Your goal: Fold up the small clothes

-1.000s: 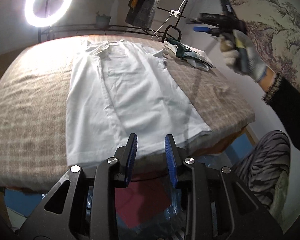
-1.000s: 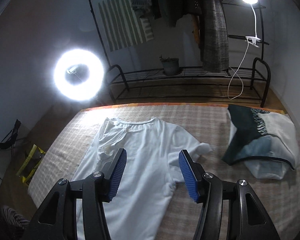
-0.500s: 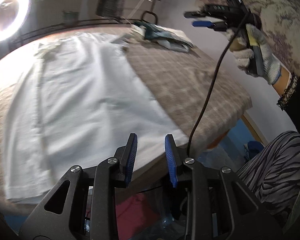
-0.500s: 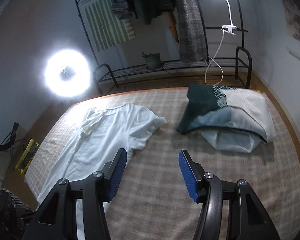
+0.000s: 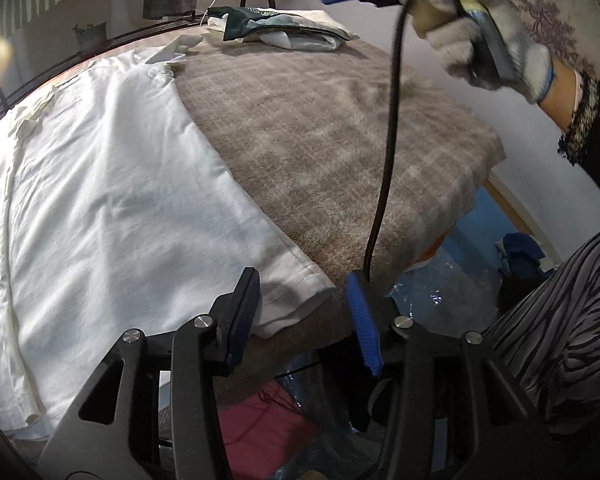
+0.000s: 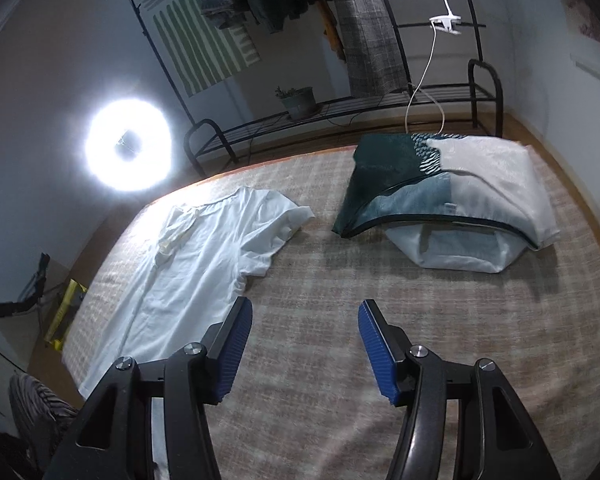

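Left tool (image 5: 302,312): spread wide at the hem corner of white T-shirt (image 5: 112,184), flat on desk (image 5: 340,128). Right tool (image 6: 306,346): wide, empty. Shirt likely light, limp; pinch corner.

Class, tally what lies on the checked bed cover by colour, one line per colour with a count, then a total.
White: 1, the white short-sleeved T-shirt spread flat.
Dark green, blue and white patterned: 1, the folded patterned bundle near the far edge; how many pieces it holds cannot be told.
Total: 2
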The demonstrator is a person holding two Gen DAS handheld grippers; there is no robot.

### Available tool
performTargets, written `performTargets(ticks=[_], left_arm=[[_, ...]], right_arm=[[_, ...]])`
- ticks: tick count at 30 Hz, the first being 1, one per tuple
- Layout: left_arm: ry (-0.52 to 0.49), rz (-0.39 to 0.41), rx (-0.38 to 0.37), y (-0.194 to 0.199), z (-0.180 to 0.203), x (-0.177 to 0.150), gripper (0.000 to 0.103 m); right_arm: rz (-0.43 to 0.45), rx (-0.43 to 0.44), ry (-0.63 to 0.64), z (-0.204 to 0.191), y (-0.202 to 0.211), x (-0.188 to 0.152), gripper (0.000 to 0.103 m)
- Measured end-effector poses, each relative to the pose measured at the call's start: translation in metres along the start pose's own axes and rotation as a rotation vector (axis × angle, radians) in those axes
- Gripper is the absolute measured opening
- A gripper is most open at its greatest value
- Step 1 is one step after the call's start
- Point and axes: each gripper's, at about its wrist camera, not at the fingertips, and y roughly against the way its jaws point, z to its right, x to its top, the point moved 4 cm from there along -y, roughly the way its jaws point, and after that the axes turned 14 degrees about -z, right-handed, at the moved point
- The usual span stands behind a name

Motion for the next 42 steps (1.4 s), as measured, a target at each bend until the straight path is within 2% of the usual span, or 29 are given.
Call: performTargets(ticks=[2, 4, 6, 8, 15, 20, 25, 26, 27, 29, 31, 33, 42], left_arm=[[-0.009, 0.000, 0.029, -0.003, 0.001, 0.000, 0.045], [-0.022, 0.010, 0.064, -0.003, 0.002, 0.000, 0.032], [-0.016, 0.014, 0.072, -0.004, -0.002, 0.003, 0.009], [0.014, 0.010, 0.037, -0.003, -0.009, 0.006, 0.005], [0.141, 0.042, -0.085, 0.017, -0.029, 0.004, 0.004], [0.201, 0.060, -0.143, 0.025, -0.036, 0.003, 0.004], [0.208, 0.067, -0.163, 0.027, -0.035, 0.003, 0.004], [0.211, 0.068, -0.167, 0.028, -0.035, 0.003, 0.004], [0.215, 0.072, -0.172, 0.028, -0.035, 0.003, 0.004], [0.226, 0.079, -0.179, 0.030, -0.037, 0.002, 0.004], [0.234, 0.084, -0.186, 0.031, -0.038, 0.001, 0.004], [0.246, 0.089, -0.194, 0.033, -0.042, -0.002, 0.004], [0.318, 0.128, -0.261, 0.047, -0.061, -0.013, 0.004]], right_arm=[[-0.010, 0.029, -0.013, -0.004, -0.010, 0.007, 0.059], [-0.028, 0.046, -0.022, -0.010, -0.025, 0.014, 0.059], [-0.043, 0.061, -0.029, -0.017, -0.039, 0.020, 0.059], [-0.055, 0.085, -0.042, -0.024, -0.055, 0.027, 0.059], [-0.075, 0.186, -0.197, -0.027, -0.117, 0.045, 0.058], [-0.135, 0.156, -0.260, -0.025, -0.160, 0.049, 0.052], [-0.154, 0.153, -0.322, -0.027, -0.185, 0.054, 0.042], [-0.141, 0.140, -0.321, -0.028, -0.186, 0.056, 0.042], [-0.137, 0.129, -0.321, -0.029, -0.187, 0.058, 0.037], [-0.142, 0.121, -0.338, -0.028, -0.191, 0.062, 0.027], [-0.138, 0.131, -0.351, -0.028, -0.192, 0.064, 0.006], [-0.137, 0.124, -0.353, -0.031, -0.195, 0.067, 0.000], [-0.067, 0.020, -0.276, -0.068, -0.175, 0.095, 0.000]])
